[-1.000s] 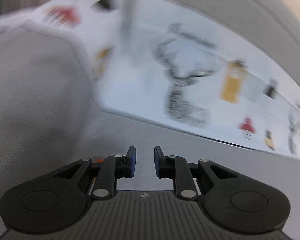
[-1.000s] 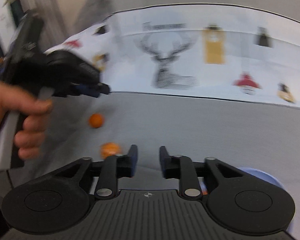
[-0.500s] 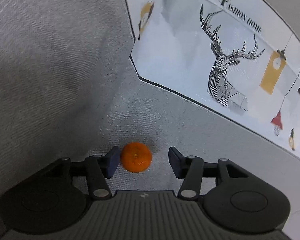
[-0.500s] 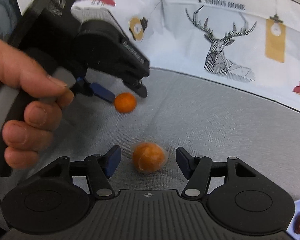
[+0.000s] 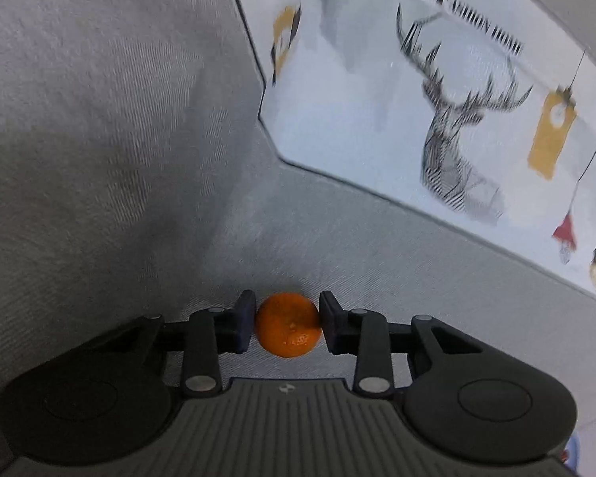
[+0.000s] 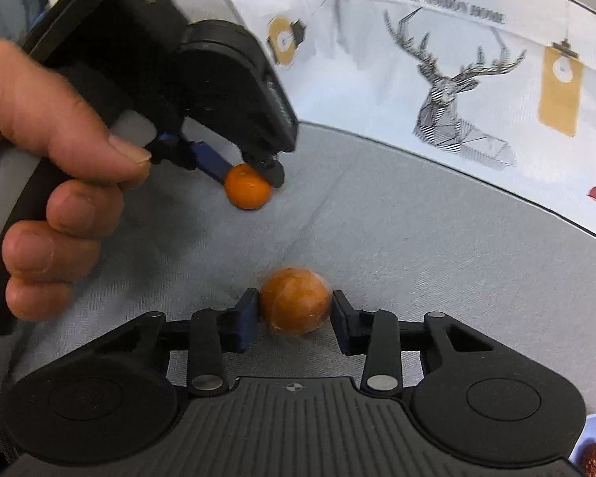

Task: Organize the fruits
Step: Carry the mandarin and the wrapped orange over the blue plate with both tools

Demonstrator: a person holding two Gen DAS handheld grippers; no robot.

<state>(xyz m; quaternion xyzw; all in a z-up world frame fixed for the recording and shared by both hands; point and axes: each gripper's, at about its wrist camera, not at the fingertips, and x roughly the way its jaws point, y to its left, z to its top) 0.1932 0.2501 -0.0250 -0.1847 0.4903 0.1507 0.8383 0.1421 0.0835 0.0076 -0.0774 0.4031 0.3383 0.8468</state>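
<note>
Both pairs of jaws have just been closing | left gripper (image 5: 287, 324) clamps small tangerine (image 5: 288, 324), lower centre; right gripper (image 6: 294, 314) clamps wrapped orange fruit (image 6: 296, 301) on grey cushion (image 6: 417, 246) | step: pick-up | next: lift, carry to plate (image 6: 592, 433), lower right.

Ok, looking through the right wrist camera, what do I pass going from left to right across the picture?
The person's hand → the left gripper shut on a small orange → the wrapped orange fruit between the right gripper's pads → the deer print → the yellow lantern print.
</note>
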